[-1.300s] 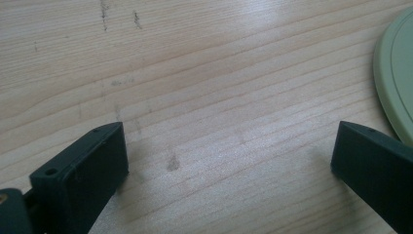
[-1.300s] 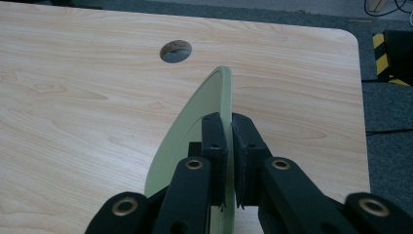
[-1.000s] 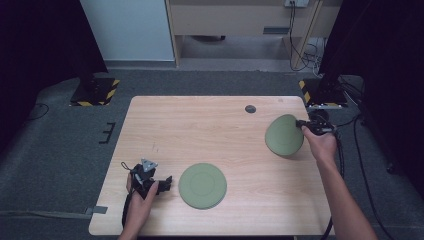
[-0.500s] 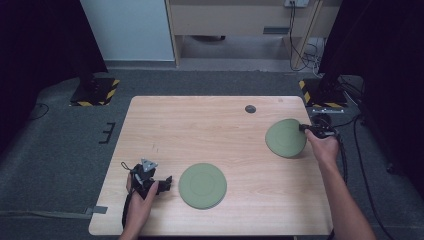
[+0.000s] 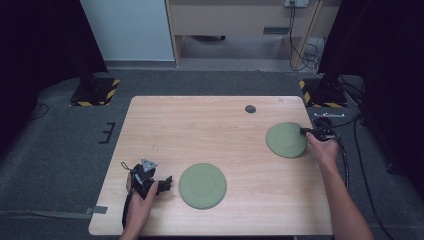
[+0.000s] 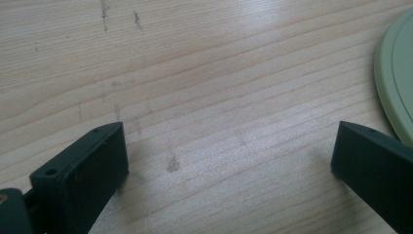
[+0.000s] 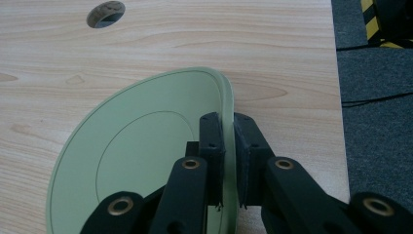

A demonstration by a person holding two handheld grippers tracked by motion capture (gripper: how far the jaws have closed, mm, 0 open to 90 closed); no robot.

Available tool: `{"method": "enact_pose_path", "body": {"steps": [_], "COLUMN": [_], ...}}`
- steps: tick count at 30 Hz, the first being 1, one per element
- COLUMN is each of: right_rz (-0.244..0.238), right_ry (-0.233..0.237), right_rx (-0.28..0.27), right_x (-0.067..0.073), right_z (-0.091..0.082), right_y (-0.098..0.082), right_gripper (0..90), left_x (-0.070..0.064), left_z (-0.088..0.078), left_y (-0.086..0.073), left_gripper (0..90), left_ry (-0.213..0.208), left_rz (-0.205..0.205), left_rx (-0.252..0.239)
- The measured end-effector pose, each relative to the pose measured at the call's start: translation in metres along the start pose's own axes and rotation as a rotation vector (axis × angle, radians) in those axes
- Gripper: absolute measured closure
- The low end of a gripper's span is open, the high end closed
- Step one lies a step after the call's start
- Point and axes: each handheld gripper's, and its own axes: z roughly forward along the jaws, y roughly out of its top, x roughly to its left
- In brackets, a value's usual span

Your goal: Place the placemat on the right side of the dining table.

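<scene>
Plates are what this moment turns on, two green ones on the wooden table (image 5: 215, 130). At about eight o'clock on the tabletop the left gripper (image 5: 161, 183) rests low by the near edge, its jaws spread wide and empty over bare wood. Just beside it, toward six o'clock, the near plate (image 5: 202, 185) lies flat. Over at three o'clock the right gripper (image 7: 228, 161) is clamped on the rim of the far plate (image 5: 286, 139). That plate stood steeply tilted a second ago; now it lies nearly flat by the right edge, rim still raised in the right gripper view. Probably it is being set down, with letting go the likely next step.
</scene>
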Motion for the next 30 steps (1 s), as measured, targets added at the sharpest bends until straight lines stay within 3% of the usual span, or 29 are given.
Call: {"method": "enact_pose_path", "body": {"steps": [30], "right_rz": [0.058], "right_ry": [-0.004], "right_rx": [0.01], "right_x": [-0.013], "right_z": [0.012], "right_y": [-0.013], "right_gripper": [79.3], "left_x": [0.0], "left_z": [0.0], "left_y": [0.0], "left_gripper": [0.0], "left_ry": [0.0], "left_rz": [0.0], "left_rx": [0.0]}}
